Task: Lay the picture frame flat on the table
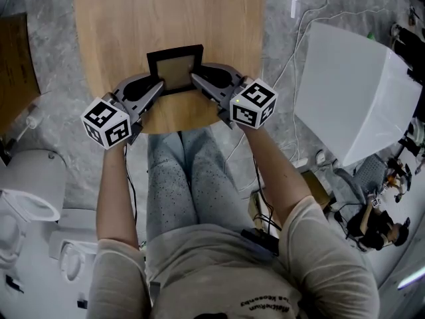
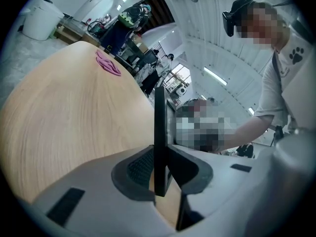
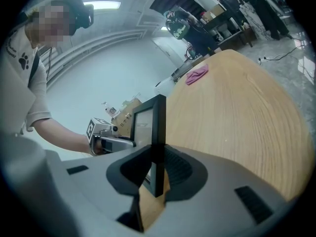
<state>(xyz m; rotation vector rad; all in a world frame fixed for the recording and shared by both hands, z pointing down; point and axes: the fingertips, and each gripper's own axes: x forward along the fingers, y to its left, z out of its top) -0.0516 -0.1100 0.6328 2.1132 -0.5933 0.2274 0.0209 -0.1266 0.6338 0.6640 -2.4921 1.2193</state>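
A small black picture frame point(image 1: 174, 70) with a tan face stands upright near the front edge of the wooden table point(image 1: 166, 12). My left gripper point(image 1: 159, 86) is shut on the frame's left side bar, my right gripper point(image 1: 195, 78) on its right side bar. In the left gripper view the frame point(image 2: 159, 132) is seen edge-on, a thin black bar pinched between the dark pads. In the right gripper view the frame point(image 3: 154, 132) is held the same way, and the left gripper point(image 3: 116, 141) shows beyond it.
A pink cloth point(image 2: 107, 64) lies far off on the table; it is also in the right gripper view point(image 3: 196, 75). The table's rounded front edge runs just below the frame, over the person's lap. White bins point(image 1: 26, 198) stand on the floor at left, a large white box point(image 1: 352, 98) at right.
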